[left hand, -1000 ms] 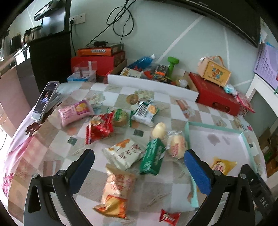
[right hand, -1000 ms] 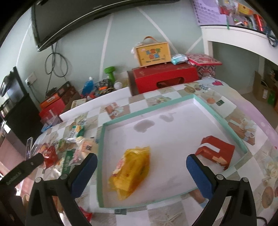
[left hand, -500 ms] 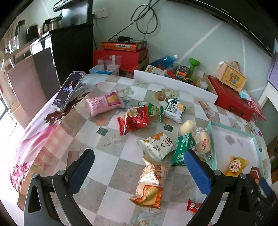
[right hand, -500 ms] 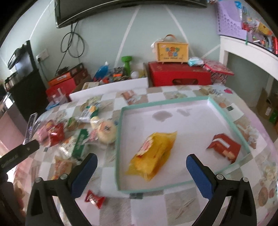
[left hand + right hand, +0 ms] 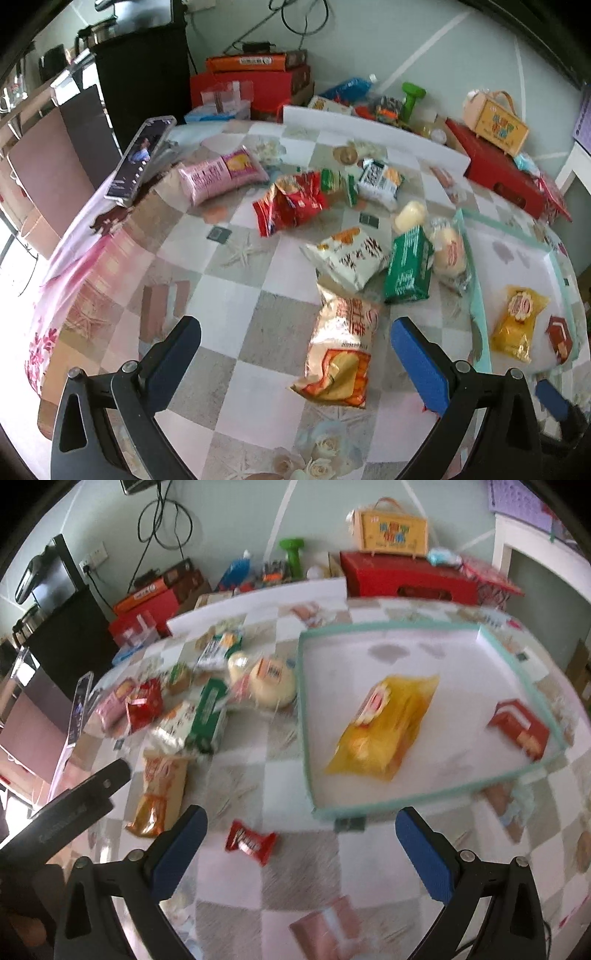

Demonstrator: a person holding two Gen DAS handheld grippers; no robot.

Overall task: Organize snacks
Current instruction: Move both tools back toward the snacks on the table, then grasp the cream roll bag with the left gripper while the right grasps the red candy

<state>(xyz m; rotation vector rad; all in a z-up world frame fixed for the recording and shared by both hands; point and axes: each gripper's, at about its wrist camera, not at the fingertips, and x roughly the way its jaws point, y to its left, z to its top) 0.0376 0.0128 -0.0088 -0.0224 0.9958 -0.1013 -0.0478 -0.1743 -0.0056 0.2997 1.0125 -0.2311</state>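
Several snack packs lie on the checkered tablecloth: a pink pack (image 5: 221, 175), a red bag (image 5: 290, 205), a white bag (image 5: 349, 258), a green pack (image 5: 408, 266), an orange chip bag (image 5: 341, 347) and a small red candy (image 5: 249, 842). A white tray with a teal rim (image 5: 304, 720) holds a yellow pack (image 5: 386, 725) and a red pack (image 5: 521, 729). My left gripper (image 5: 295, 354) hangs open above the near table, the orange bag between its fingers' line. My right gripper (image 5: 301, 849) is open above the table just before the tray, with the candy below it.
A phone (image 5: 140, 158) leans at the table's far left edge. Red boxes (image 5: 502, 173), a yellow carry box (image 5: 496, 122), a green dumbbell (image 5: 412, 98) and clutter line the wall behind. A white cabinet (image 5: 546, 557) stands right. The left gripper's arm (image 5: 70, 812) shows at left.
Both grippers have pulled back and risen, so more of the table shows. The right gripper has swung left from over the tray to the table in front of it. Nothing was grasped.
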